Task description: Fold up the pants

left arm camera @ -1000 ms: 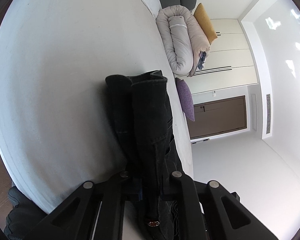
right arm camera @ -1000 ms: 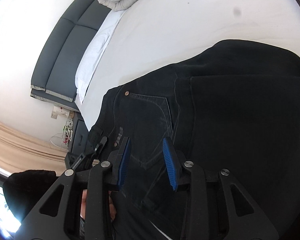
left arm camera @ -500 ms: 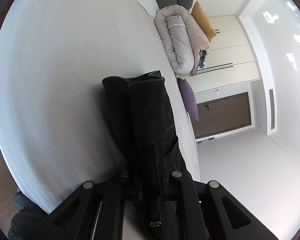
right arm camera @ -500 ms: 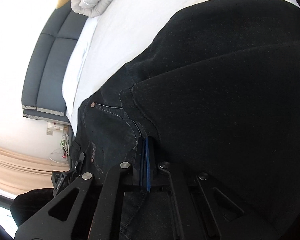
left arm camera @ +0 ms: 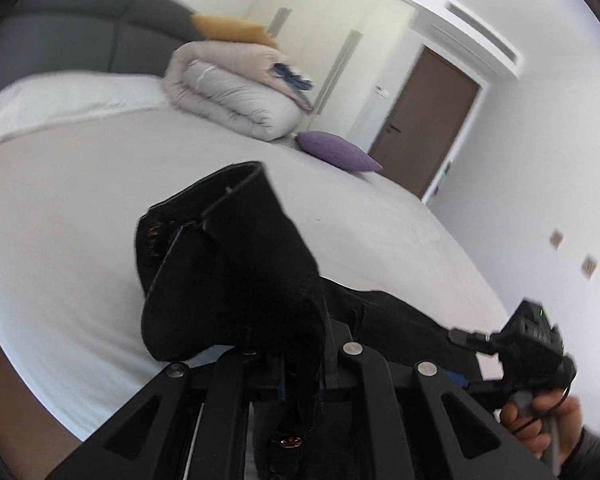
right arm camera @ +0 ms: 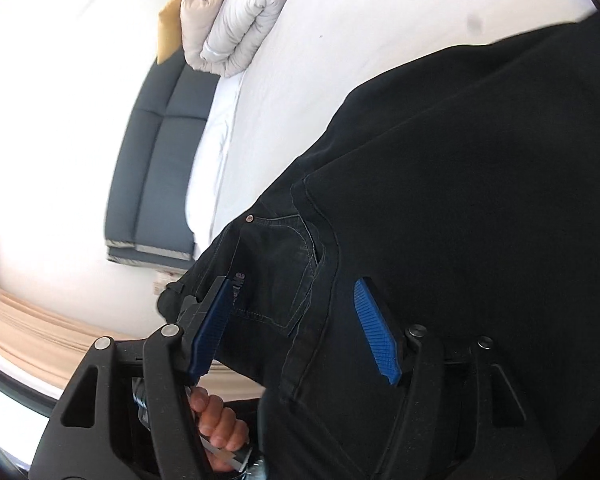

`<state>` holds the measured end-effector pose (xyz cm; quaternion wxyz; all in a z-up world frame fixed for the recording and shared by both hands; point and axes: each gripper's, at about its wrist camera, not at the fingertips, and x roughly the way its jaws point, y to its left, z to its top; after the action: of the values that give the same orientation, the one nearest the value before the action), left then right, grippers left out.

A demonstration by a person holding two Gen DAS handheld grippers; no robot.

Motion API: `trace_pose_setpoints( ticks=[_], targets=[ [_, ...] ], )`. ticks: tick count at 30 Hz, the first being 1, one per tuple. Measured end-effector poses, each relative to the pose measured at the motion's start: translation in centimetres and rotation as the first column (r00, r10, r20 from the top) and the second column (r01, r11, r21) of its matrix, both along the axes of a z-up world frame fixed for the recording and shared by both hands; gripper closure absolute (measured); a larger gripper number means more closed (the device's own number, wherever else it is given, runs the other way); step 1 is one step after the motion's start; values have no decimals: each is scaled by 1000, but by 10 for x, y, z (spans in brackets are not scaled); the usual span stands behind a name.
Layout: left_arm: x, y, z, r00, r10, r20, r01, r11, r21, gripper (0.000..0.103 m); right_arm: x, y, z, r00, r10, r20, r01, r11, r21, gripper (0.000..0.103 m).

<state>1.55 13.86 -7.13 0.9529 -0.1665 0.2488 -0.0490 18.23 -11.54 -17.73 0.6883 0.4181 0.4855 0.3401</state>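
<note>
On black pants (right arm camera: 460,200), pale "Me" lettering (right arm camera: 241,280)

Pants (left arm camera: 236,272) on bed (left arm camera: 60,208), rolled duvet (left arm camera: 236,96) probably behind.

We see open white bed (left arm camera: 80,208) left of the black pants (left arm camera: 236,264), free to pass. Far side blocked: rolled duvet (left arm camera: 236,100), purple cushion (left arm camera: 336,152), pillow (left arm camera: 60,96) by headboard (left arm camera: 68,40). Pants fill the right wrist view.
</note>
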Motion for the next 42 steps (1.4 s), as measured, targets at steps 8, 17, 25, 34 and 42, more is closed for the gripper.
trace_pose_setpoints(
  ticks=[8,17,25,34,42],
  targets=[
    [-2,-165,-33,963,-238,-126,269,811,519,92,-2,-52,5,998,-63,-2,63,995,81,36],
    [-28,-217,-54,958,-256,-132,267,621,737,92,-6,-98,4,998,-59,-13,60,995,78,29],
    [-37,-222,-54,957,-269,-104,250,593,766,92,-12,-93,-7,996,-53,-76,57,997,51,29],
    [-27,-215,-45,958,-272,-88,244,618,747,92,4,-61,0,998,-46,-32,45,998,-48,78],
    [-28,-239,-36,931,-357,-69,280,583,763,92,-12,-100,37,987,-88,131,109,981,-158,88]
  ],
)
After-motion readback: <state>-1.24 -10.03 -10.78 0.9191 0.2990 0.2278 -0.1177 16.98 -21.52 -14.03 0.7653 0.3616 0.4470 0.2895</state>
